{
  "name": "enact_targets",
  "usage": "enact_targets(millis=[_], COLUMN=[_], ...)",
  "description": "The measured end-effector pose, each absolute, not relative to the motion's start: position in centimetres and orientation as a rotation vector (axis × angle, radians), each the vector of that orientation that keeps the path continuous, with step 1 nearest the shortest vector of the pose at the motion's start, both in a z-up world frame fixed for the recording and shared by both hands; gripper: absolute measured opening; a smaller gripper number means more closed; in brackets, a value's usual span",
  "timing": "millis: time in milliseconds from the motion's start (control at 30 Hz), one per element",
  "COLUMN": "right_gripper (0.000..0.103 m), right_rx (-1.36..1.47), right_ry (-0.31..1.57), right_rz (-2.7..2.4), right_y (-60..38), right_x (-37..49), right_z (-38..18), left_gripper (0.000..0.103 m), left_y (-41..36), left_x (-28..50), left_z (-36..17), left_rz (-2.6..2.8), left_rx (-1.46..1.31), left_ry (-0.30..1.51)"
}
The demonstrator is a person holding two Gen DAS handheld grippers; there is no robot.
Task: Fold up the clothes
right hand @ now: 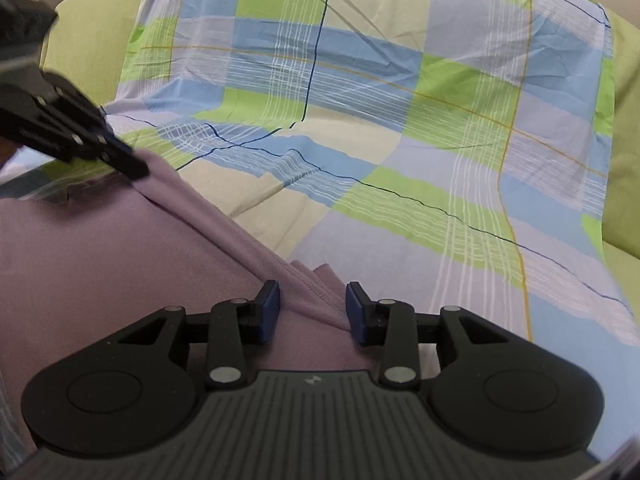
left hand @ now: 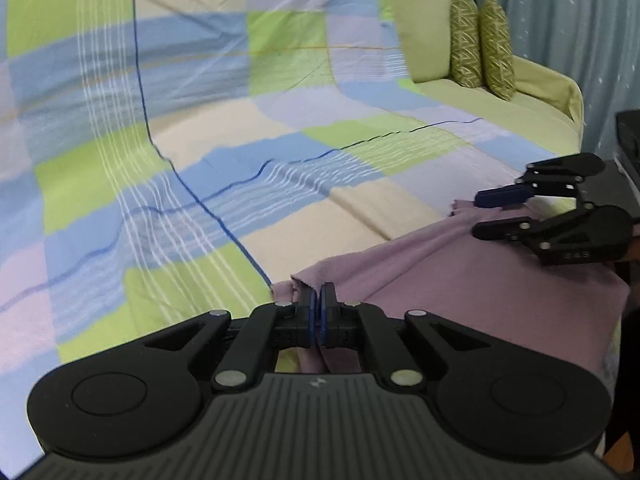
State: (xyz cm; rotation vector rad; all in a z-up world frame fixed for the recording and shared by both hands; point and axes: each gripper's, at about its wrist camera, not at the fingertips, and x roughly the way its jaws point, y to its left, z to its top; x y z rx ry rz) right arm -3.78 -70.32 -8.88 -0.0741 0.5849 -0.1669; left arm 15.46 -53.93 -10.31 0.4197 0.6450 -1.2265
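- We see a light green upholstered sofa [left hand: 532, 120] whose seat and backrest are covered by a large checked cotton sheet [left hand: 224, 128] in green, blue, lilac and cream blocks. The sheet's right edge leaves a bare strip of green cushion in the left wrist view; in the right wrist view its far edges leave green upholstery at both sides.
- We find most of the sheet-covered seat ahead of both grippers unoccupied, wrinkled only by shallow ridges.
- The mauve knitted garment [left hand: 480, 280] lies on the near part of the seat, its stitched hem [right hand: 280, 264] running diagonally from the left gripper towards the right one and bunching into small folds between the right fingers.
- A grey-blue pleated curtain [left hand: 560, 20] hangs behind the sofa's right end.
- Two olive patterned cushions [left hand: 482, 44] stand upright, touching, against the backrest, well apart from the garment.
- The left gripper [left hand: 319, 312], black with blue pads, has its jaws pressed together on a corner of the garment's edge, which rises slightly at the pinch.
- The right gripper [right hand: 312, 308] has its jaws moderately apart, straddling the bunched hem. Fabric lies between the blue pads [right hand: 269, 308] and meets the left one, but we cannot tell whether the right pad touches it.
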Motion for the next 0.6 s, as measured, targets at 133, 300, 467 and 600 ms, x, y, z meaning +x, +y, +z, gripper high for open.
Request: enact_targets(millis=[133,300,467,600], right_gripper=[0.041,0.045,0.049,0.049], right_rx=[-0.063,-0.011,0.023,0.074], right_ry=[0.592,0.597,0.570,0.537], right_rz=[-0.187,-0.184,-0.234,-0.201], right_y=[-70.3,-71.0,-71.0,-69.3], right_x=[-3.3,-3.4,-4.5,-5.7], right_z=[-8.5,-8.7,-7.6,-6.0], left_gripper=[0.000,0.004,0.004,0.004], left_y=[-54.6,-54.5,-54.2,-54.4], left_x=[16.1,16.0,15.5,16.4], left_z=[-11.2,-11.2,-11.1,-11.0], left_rz=[-1.202,-1.203,-1.193,-1.215], left_rx=[0.417,0.432,0.463,0.452], left_ry=[0.666,0.669,0.667,0.706])
